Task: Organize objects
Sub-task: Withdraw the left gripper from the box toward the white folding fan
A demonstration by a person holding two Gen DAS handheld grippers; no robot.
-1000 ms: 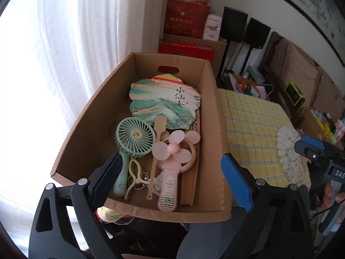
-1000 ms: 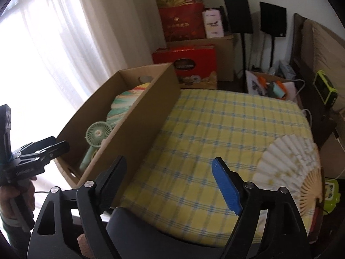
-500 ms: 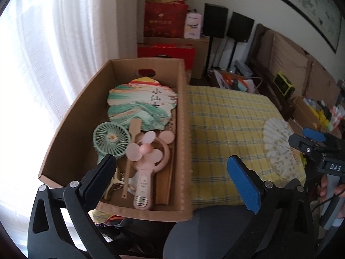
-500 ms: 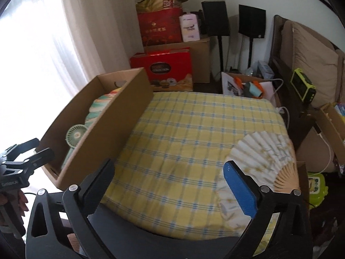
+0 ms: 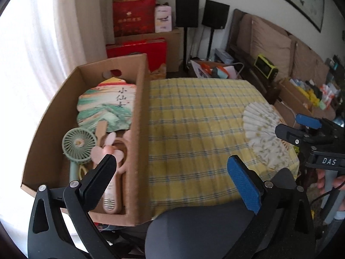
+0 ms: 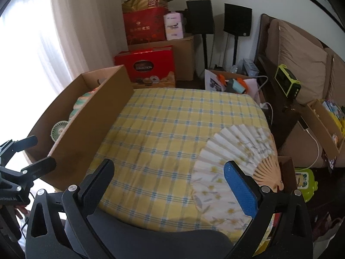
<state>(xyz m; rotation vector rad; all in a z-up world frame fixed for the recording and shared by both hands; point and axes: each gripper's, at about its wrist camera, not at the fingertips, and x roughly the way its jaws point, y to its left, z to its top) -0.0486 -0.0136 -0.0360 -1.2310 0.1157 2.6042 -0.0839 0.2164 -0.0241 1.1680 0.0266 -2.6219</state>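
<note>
Nearest the cameras, the left tongs [image 5: 172, 168] and the right tongs [image 6: 170, 174] each stand spread wide, one black pad and one blue pad apart, with nothing between them. Below the tongs lies the yellow-and-blue checked cloth [image 6: 168, 125] covering the worktop. On its right part rests the white pleated paper folding fan with pale yellow flowers and bamboo ribs [image 6: 235, 161], spread open and flat (its pivot end points toward the worktop's right edge). Along the cloth's left edge stands the long open brown cardboard box [image 5: 141, 116]. Inside it, from the near end outward: a pink handheld electric fan with round ears [image 5: 112, 155], a mint-green handheld electric fan with a daisy at its hub [image 5: 78, 143] just left of it, and a flat scalloped paddle fan painted in green, orange and cream with black characters [image 5: 105, 108]. Beyond the worktop stand red gift boxes [image 6: 148, 64] and two black speakers on stands [image 6: 200, 17].
</note>
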